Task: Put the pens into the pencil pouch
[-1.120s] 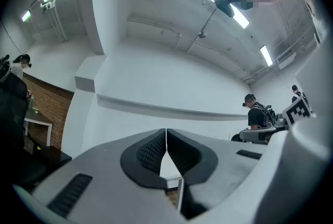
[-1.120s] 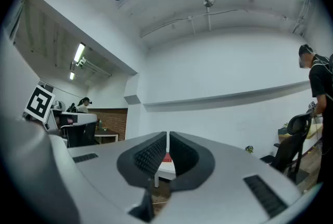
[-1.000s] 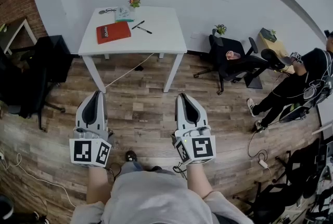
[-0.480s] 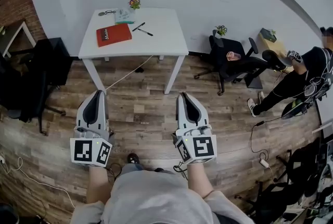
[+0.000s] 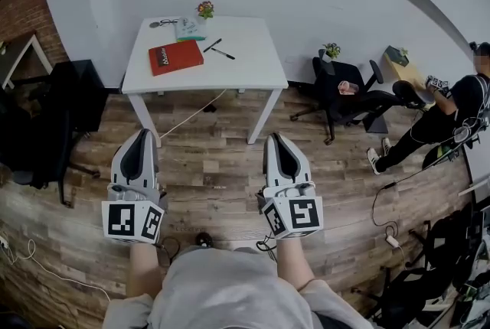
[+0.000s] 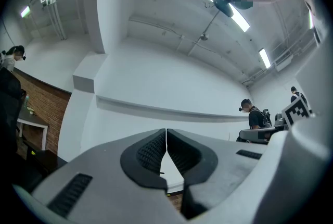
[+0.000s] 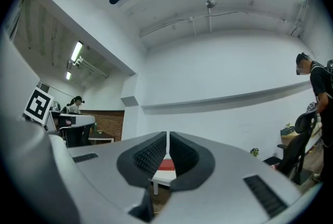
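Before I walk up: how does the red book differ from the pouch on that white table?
The red book is bright red; the pouch is pale green. The book covers more of the table than the pouch. The book lies nearer the front edge; the pouch sits at the back, beside the small plant. Both lie flat, left of the pens.

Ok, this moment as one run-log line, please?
stage: not started | left hand-held gripper: shut, empty | right hand-held gripper: shut, empty | two dark pens: on white table
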Action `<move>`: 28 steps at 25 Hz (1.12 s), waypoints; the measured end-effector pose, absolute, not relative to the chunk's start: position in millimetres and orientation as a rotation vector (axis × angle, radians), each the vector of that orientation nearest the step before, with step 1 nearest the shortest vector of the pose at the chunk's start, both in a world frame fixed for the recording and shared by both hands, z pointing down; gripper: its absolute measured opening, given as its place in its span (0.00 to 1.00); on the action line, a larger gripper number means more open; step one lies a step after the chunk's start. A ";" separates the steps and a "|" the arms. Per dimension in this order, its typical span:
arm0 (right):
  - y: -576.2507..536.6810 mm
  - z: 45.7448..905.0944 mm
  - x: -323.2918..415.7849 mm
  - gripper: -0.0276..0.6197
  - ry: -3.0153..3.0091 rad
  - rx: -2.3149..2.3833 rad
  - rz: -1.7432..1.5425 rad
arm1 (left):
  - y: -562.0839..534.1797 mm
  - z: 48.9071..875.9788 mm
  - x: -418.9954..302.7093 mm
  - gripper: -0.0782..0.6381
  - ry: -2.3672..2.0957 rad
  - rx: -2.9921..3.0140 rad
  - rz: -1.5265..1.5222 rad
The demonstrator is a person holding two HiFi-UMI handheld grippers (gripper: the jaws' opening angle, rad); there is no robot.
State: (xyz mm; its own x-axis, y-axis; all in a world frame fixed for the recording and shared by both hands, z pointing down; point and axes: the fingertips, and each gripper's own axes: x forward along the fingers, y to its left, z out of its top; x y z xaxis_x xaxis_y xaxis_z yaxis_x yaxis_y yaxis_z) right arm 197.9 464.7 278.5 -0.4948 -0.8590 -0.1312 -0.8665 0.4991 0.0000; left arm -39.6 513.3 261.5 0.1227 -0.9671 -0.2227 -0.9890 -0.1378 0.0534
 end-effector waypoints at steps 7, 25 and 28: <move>451.0 287.4 175.0 0.10 2.606 -1.567 0.078 | 497.9 274.7 -76.1 0.15 2.008 -2.296 0.314; 294.4 282.6 123.0 0.10 2.619 -1.466 0.086 | 364.1 274.8 -124.2 0.15 2.057 -2.229 0.307; 258.4 276.8 115.9 0.10 2.629 -1.438 0.090 | 330.5 267.4 -127.4 0.15 2.058 -2.210 0.305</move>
